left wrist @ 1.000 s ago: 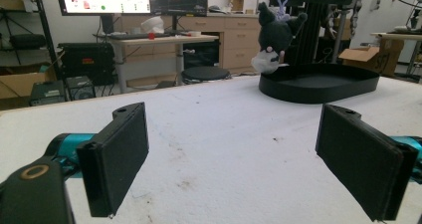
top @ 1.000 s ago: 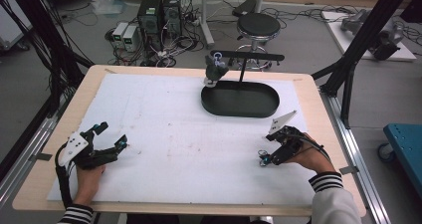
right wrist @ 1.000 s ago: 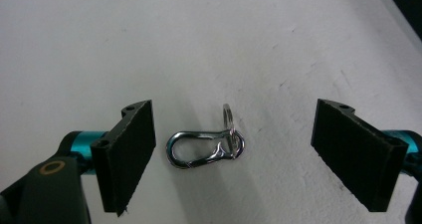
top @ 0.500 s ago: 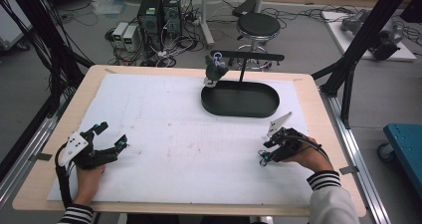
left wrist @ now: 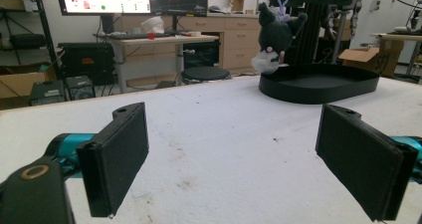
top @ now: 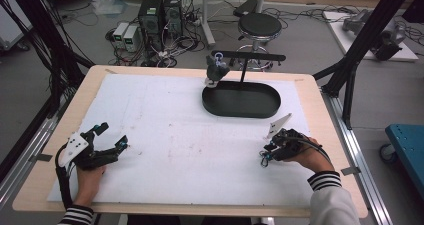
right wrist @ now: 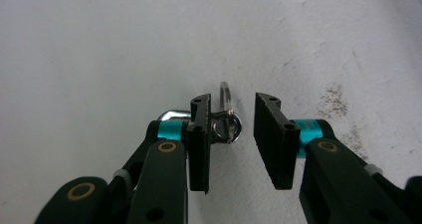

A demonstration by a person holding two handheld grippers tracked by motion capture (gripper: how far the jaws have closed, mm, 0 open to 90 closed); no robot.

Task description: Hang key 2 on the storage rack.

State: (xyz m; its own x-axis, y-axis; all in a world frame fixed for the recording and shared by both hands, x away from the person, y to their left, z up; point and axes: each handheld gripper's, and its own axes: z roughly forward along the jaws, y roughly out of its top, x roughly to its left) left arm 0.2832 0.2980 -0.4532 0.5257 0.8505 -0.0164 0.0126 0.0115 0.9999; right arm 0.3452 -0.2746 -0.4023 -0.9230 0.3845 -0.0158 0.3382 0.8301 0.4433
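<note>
A small metal key clasp (right wrist: 228,125) lies on the white mat (top: 175,130) at the right front. My right gripper (right wrist: 231,134) points down over it, also seen in the high view (top: 265,154). Its jaws have just been closing. The clasp sits in the narrow gap, against the left pad (right wrist: 200,134) and clear of the right one. My left gripper (top: 114,135) rests at the left front, open wide with nothing between its pads (left wrist: 231,154). A dark plush toy (top: 216,71) (left wrist: 272,40) hangs by a purple loop from a black stand (top: 245,60).
A black oval tray (top: 241,99) (left wrist: 318,84) forms the stand's base at the back of the mat, beyond both grippers. A black stool (top: 260,25), computer boxes and cables sit on the floor behind the table.
The right gripper's jaws have drawn closer together around the clasp. Both hands have stayed where they were, and the left gripper is as wide as before.
</note>
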